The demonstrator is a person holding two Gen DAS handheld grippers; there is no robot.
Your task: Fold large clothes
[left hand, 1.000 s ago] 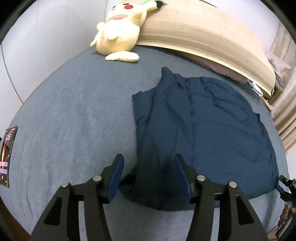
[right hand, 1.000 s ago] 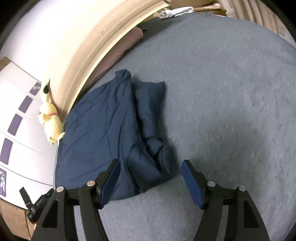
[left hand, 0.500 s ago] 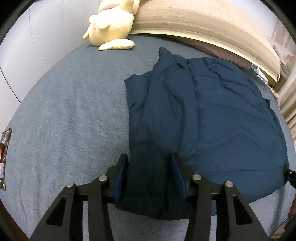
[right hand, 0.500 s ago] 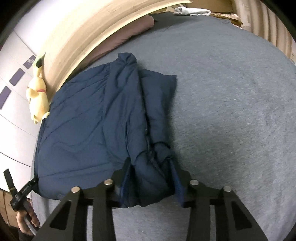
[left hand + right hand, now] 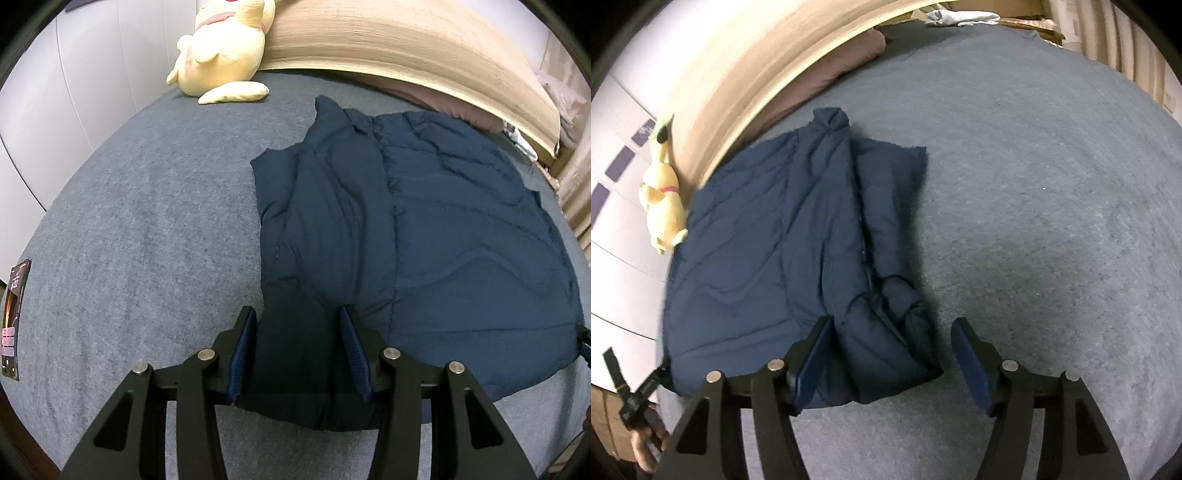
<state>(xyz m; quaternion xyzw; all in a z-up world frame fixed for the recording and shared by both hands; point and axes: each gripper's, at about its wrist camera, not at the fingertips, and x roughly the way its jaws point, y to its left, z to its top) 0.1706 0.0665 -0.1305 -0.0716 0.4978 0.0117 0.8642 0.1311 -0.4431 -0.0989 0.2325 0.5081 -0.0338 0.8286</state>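
Observation:
A dark blue padded jacket (image 5: 424, 236) lies spread on the grey bed (image 5: 147, 240), with one side folded in over the body. My left gripper (image 5: 297, 317) has its jaws partly closed around the jacket's near hem, the cloth between the pads. In the right wrist view the jacket (image 5: 768, 236) lies to the left and its bunched sleeve end sits between my right gripper's (image 5: 892, 332) jaws, which stand wide open with a gap on the right side.
A yellow plush toy (image 5: 221, 48) sits by the beige headboard (image 5: 406, 48). A phone (image 5: 13, 317) lies at the bed's left edge. White walls stand to the left. The other gripper shows at the jacket's corner (image 5: 635, 398).
The right gripper's jaws, narrowed on the sleeve half a second ago, have opened wide. The left gripper closed in on the hem from wide open and moved forward.

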